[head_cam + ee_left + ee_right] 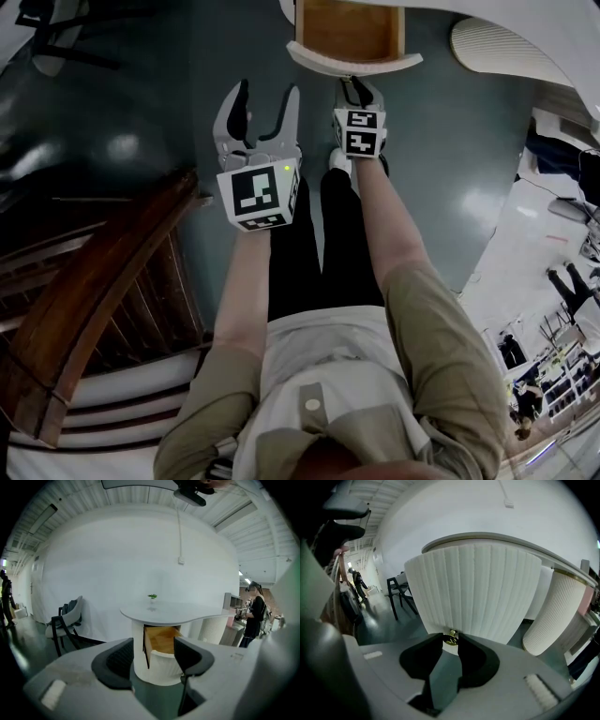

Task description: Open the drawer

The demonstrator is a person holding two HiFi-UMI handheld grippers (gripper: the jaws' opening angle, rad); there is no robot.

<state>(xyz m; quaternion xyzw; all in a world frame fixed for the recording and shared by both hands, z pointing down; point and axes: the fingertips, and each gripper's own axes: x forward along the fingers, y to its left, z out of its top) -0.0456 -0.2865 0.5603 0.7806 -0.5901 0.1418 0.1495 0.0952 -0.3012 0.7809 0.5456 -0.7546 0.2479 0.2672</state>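
The drawer (349, 33) stands pulled out of a white ribbed round table (173, 613), its wooden inside showing. Its curved white ribbed front (473, 592) carries a small brass knob (451, 639). My right gripper (451, 641) is shut on that knob, just below the drawer front (354, 64) in the head view, where this gripper (356, 92) points at it. My left gripper (265, 105) hangs to the left of it, open and holding nothing. In the left gripper view the open drawer (161, 639) shows between that gripper's fingers (153, 656), well beyond them.
A dark wooden railing (94, 291) runs along the left of the head view. A black chair (65, 625) stands left of the table, and a small plant (152, 596) sits on top. A second ribbed pedestal (558, 616) is at the right. A person (255, 616) stands far right.
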